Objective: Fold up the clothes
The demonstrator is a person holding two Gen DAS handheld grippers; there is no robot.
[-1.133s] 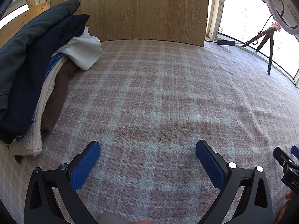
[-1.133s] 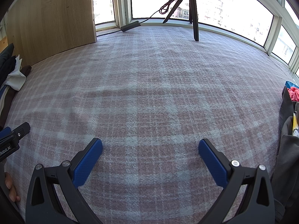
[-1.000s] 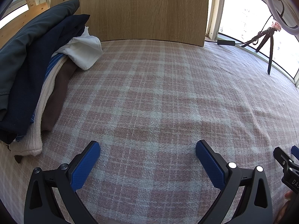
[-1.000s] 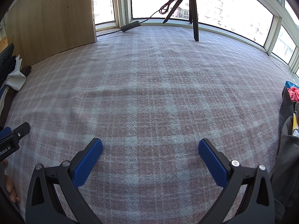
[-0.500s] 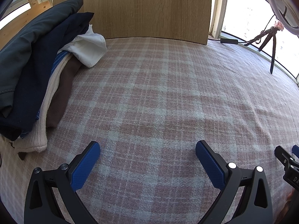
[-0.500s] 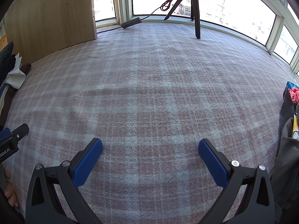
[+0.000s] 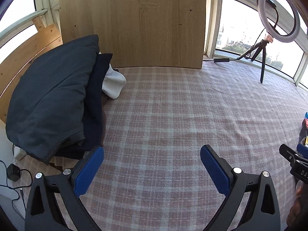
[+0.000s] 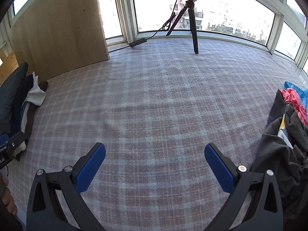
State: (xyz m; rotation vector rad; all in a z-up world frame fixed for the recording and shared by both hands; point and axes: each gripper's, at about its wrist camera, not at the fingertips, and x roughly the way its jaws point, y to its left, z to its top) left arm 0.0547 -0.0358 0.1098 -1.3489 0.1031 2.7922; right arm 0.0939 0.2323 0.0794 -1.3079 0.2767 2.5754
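Both left gripper point(image 7: 150, 165) and right gripper point(image 8: 154, 163) jaws released, empty over the plaid bed cover point(image 8: 154, 105); unfolded dark garment point(image 8: 279, 154) heaped at 3 o'clock looks soft, light, floppy, probably best pinched at a hem edge; folded stack point(image 7: 53, 104) at 10 o'clock.

Folded stack point(image 7: 52, 104) left, crumpled heap point(image 8: 284, 146) right

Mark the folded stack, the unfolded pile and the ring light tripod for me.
folded stack point(image 7: 52, 100): left wrist view, on the dark top garment.
unfolded pile point(image 8: 279, 154): right wrist view, on the dark grey garment at the right edge.
ring light tripod point(image 8: 193, 25): right wrist view, on its front leg.
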